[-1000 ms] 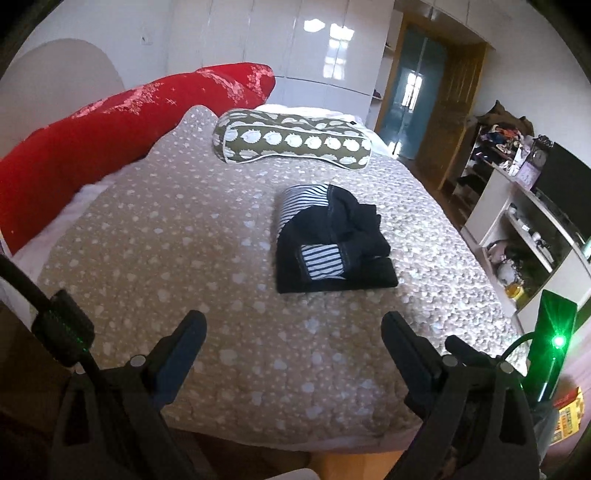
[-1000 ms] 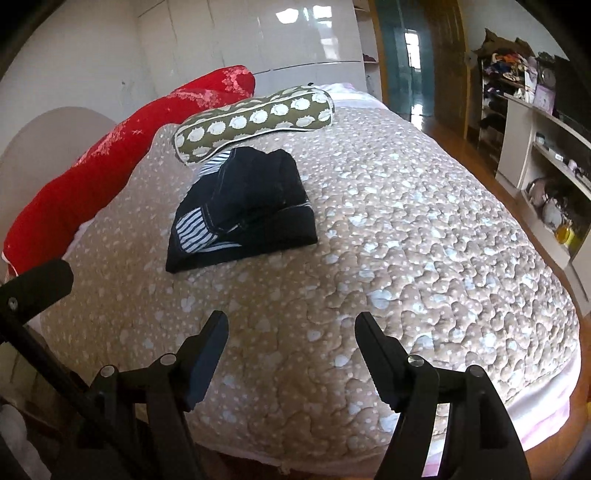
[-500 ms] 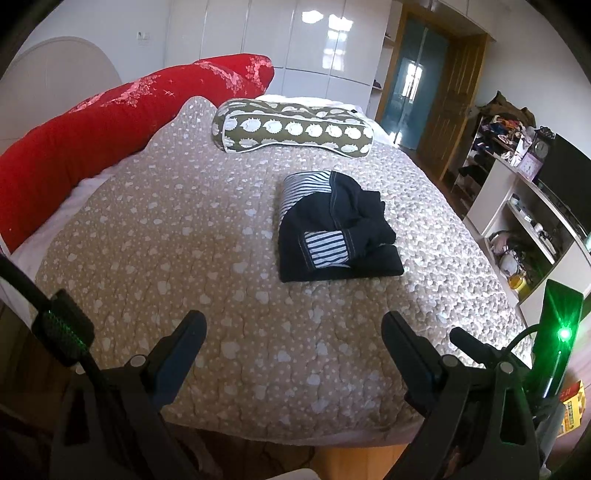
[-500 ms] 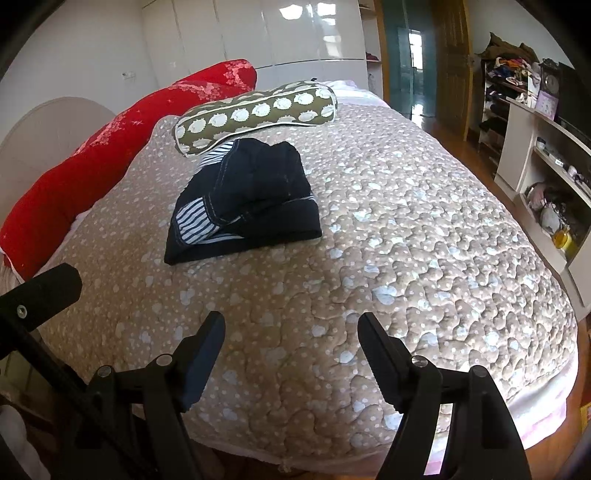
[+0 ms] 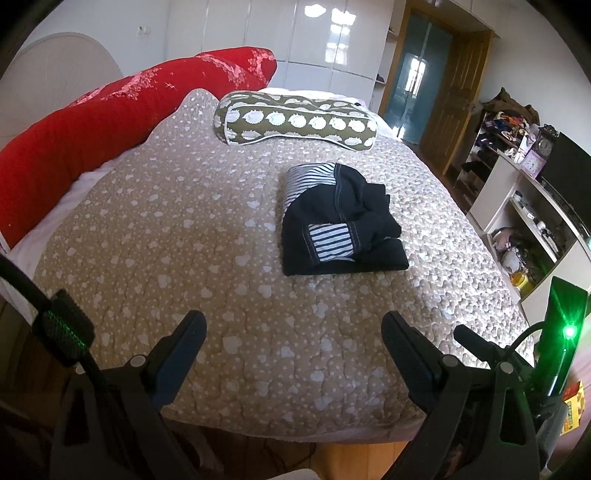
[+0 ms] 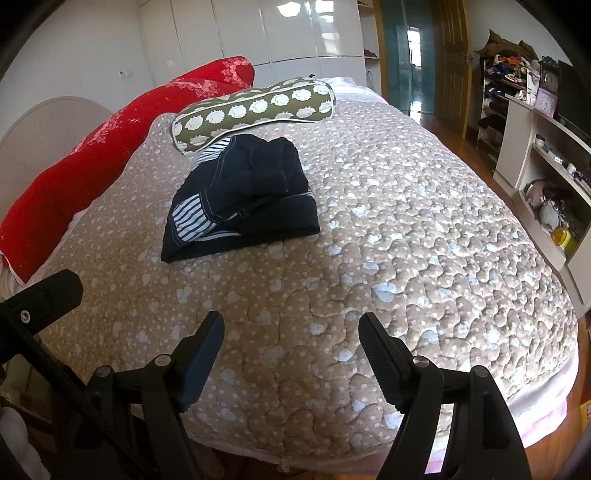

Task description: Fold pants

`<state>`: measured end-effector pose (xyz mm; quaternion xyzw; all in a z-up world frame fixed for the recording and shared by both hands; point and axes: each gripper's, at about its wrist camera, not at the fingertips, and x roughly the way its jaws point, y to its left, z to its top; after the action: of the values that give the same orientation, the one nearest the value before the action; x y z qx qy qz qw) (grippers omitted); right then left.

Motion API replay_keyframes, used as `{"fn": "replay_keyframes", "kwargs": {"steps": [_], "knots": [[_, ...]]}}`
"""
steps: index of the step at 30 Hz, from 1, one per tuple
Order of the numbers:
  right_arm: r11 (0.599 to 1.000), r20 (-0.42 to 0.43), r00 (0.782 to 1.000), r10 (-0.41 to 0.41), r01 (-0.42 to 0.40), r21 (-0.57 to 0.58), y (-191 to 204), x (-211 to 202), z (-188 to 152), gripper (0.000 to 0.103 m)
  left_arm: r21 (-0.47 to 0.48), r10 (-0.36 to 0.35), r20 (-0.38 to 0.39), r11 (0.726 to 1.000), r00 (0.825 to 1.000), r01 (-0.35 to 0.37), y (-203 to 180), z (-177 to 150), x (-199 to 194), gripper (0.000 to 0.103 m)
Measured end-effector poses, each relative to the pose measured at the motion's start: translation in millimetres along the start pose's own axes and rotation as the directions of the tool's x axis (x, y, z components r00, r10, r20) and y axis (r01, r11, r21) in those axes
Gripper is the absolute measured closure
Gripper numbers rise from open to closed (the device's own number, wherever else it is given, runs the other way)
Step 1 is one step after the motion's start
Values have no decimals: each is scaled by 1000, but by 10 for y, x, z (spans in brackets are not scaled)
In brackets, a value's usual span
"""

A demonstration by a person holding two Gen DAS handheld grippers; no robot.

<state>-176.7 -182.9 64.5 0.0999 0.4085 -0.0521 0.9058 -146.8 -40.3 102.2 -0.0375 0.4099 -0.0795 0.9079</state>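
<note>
The pants (image 5: 341,225) lay folded in a compact bundle on the bed (image 5: 177,236). My left gripper (image 5: 293,332) and right gripper (image 6: 291,332) were wide open, empty. Folding appeared complete.

You are standing in a bedroom of a home. A wide bed (image 5: 184,258) with a beige quilted cover fills the room ahead of you, with a long red pillow (image 5: 110,118) by the rounded headboard (image 6: 44,122) and a green patterned bolster (image 5: 295,122) across it. Glossy white wardrobe doors (image 6: 295,29) line the far wall beside a wooden door (image 5: 454,92), and cluttered white shelves (image 6: 546,177) run along the side.
</note>
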Motion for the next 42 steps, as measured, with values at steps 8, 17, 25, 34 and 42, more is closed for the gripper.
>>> {"fn": "replay_keyframes", "kwargs": {"steps": [8, 17, 25, 34, 42], "knots": [[1000, -7, 1000, -1, 1, 1, -9, 21, -15, 24, -9, 2, -17, 1000, 1000, -2, 14, -15, 41, 8], [1000, -11, 1000, 2, -2, -2, -16, 36, -18, 23, -12, 0, -24, 1000, 1000, 0, 19, -19, 62, 8], [1000, -15, 1000, 1, -1, 0, -23, 48, -27, 23, -12, -2, -40, 1000, 999, 2, 18, -44, 94, 8], [1000, -6, 1000, 5, -5, 11, -38, 55, -47, 22, -34, 2, -69, 999, 998, -5, 88, -75, 188, 8], [998, 107, 994, 19, -25, 52, -109, -56, -69, 22, -54, 6, -102, 998, 995, -12, 138, -156, 350, 8]]}}
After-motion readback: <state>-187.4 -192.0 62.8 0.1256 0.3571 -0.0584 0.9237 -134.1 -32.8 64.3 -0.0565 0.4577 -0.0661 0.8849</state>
